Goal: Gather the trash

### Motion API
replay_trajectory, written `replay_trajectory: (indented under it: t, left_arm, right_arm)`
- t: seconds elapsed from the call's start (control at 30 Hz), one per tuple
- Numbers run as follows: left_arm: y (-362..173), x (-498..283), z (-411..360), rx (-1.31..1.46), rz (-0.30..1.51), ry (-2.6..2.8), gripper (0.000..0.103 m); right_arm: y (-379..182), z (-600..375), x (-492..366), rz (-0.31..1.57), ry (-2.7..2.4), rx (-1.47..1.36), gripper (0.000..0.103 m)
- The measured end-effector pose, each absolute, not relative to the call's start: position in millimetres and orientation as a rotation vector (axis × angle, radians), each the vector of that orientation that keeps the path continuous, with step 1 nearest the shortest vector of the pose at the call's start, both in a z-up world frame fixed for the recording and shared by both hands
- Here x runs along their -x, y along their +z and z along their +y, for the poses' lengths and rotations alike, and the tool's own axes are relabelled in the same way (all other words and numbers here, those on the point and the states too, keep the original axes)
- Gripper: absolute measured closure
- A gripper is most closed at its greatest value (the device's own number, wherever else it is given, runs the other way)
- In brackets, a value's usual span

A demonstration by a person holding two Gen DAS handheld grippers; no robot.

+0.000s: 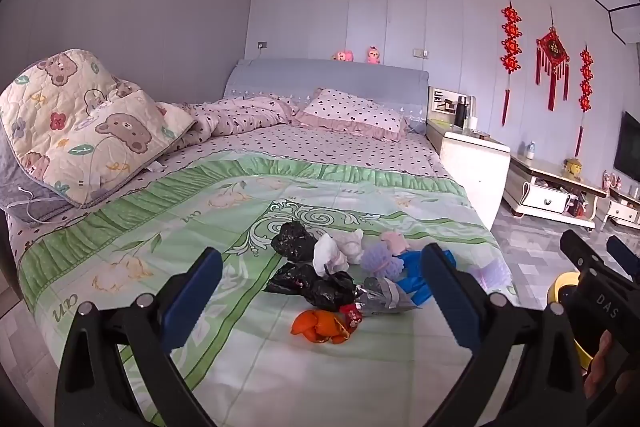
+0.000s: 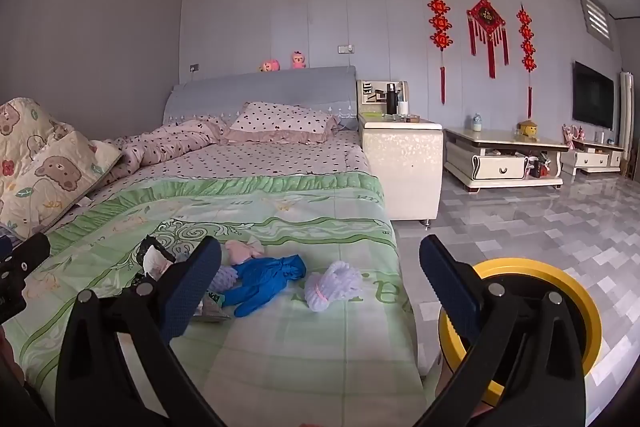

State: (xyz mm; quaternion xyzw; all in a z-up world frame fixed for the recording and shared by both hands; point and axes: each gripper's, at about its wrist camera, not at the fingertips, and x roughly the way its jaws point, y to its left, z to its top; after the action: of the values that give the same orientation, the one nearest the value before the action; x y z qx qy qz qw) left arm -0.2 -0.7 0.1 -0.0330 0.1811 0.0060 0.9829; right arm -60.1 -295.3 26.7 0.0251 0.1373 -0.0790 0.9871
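Far left on the bed (image 1: pixel 360 367): bear-print quilt (image 1: pixel 76 123), bunched against the wall side. Left gripper (image 1: pixel 320 291) released, jaws spread wide, nothing between the pads, hovering above the green bedspread and aimed at the trash pile. In the pile, from the left: black plastic bags (image 1: pixel 292 239), white crumpled paper (image 1: pixel 330 253), orange peel (image 1: pixel 320 325) nearest the camera, a red wrapper (image 1: pixel 353 315) touching the peel, a grey foil wrapper (image 1: pixel 384 297), purple foam netting (image 1: pixel 378 259), a pink scrap (image 1: pixel 394 241), a blue glove (image 2: pixel 264 281). A second purple foam net (image 2: pixel 334 285) lying apart, near the bed's right edge. Right gripper (image 2: pixel 320 291) also released, jaws wide and empty, straddling the bed edge. Beyond it, on the tiled floor just beside the bed, a yellow-rimmed bin (image 2: pixel 576 291). Farther right, a white nightstand (image 2: pixel 404 171).
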Motion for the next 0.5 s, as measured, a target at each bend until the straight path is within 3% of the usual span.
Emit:
replay_trajectory:
  t: [0.5]
  left_arm:
    - [5.7,4.4,0.5,0.081,0.347,0.006,0.007]
  right_arm:
    - [28.1,-294.0,60.7,0.284,-0.156,-0.049,0.008]
